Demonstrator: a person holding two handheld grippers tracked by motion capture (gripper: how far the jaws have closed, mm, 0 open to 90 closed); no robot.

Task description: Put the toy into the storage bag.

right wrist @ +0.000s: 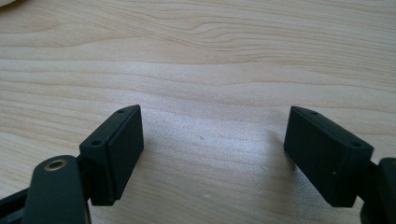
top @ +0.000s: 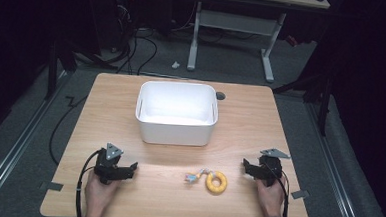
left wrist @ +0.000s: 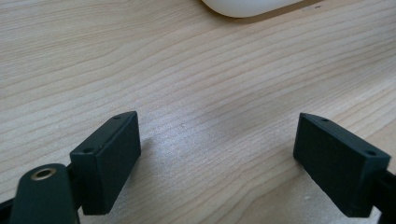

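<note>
A white rectangular bin (top: 176, 112) stands in the middle of the wooden table (top: 106, 99), toward the far side. A yellow ring toy (top: 216, 182) with a small multicoloured tag (top: 193, 177) lies near the front edge, right of centre. My left gripper (top: 127, 170) rests on the table at the front left, held by a hand, its jaws wide open over bare wood (left wrist: 215, 140). My right gripper (top: 250, 169) rests at the front right, just right of the ring, jaws also wide open with bare wood (right wrist: 210, 135) between them. The bin's lower edge (left wrist: 247, 7) shows in the left gripper view.
A grey round cap (top: 220, 96) sits in the table behind the bin's right corner. Beyond the table stands a white desk frame (top: 235, 35) on a grey floor, with cables (top: 144, 51) at the left.
</note>
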